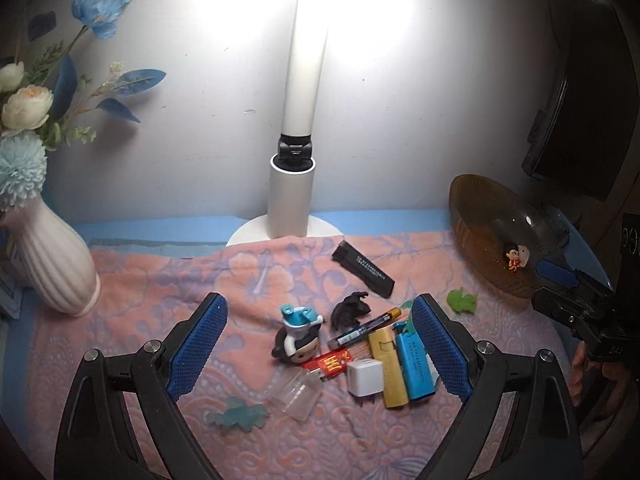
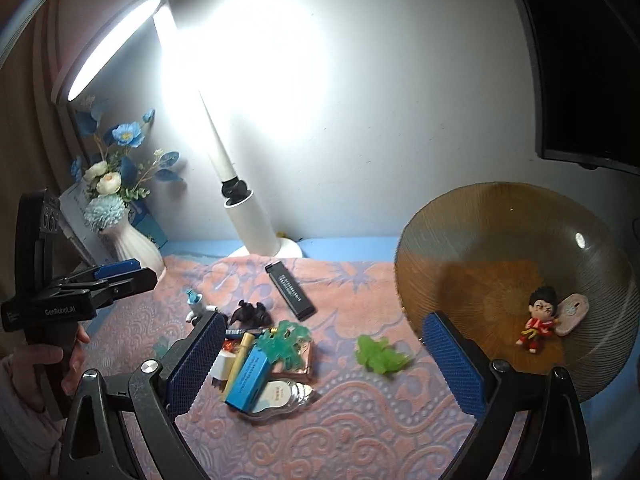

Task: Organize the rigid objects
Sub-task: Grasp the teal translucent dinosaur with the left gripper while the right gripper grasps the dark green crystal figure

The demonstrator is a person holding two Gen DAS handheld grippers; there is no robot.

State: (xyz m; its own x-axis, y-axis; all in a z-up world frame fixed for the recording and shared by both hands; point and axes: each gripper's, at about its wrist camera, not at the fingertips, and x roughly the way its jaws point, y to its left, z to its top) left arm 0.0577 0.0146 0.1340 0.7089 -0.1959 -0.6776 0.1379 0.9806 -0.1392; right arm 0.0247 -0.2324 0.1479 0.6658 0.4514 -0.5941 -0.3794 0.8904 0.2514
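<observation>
Left wrist view: the left gripper (image 1: 320, 344) stands wide and empty over the pile; the yellow lighter (image 1: 386, 364) lies between its fingers, long axis running away from the camera.

Right wrist view: the right gripper (image 2: 324, 364), also spread and empty, frames the green toy (image 2: 380, 354); the brown glass bowl (image 2: 448, 240) sits just right.

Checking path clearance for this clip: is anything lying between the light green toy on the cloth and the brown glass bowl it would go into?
Nothing visible does. The light green toy lies alone on the patterned cloth, with bare cloth between it and the brown glass bowl. The open right gripper frames it, pads clear. The clutter pile sits on its far side from the bowl.
</observation>
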